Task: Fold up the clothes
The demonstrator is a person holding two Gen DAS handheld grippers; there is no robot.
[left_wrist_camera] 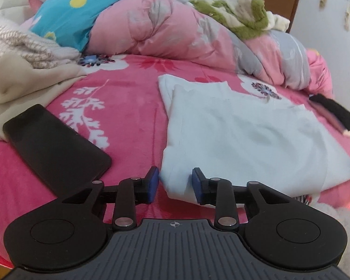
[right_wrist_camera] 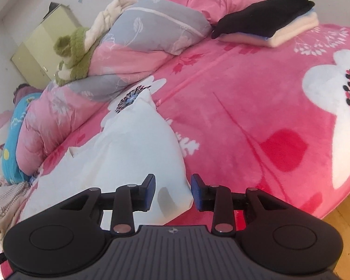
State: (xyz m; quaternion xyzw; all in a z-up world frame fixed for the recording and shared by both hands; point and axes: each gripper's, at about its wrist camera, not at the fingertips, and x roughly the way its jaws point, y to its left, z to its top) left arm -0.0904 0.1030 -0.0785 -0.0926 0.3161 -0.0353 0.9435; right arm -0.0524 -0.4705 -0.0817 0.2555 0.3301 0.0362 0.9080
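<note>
Folded white shirt (left_wrist_camera: 245, 135) flat on pink floral blanket (left_wrist_camera: 133, 107), left gripper (left_wrist_camera: 175, 185) and right gripper (right_wrist_camera: 172, 192) fingers spread, straddling its near corners, pads not pressing.

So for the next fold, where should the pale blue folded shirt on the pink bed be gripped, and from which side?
Probably the two near corners of the pale blue folded shirt, approached from the bed's near edge. It lies flat on the pink floral blanket, with that hem facing both tools. The left gripper and right gripper each bracket a corner, jaws open, not pinching.
</note>
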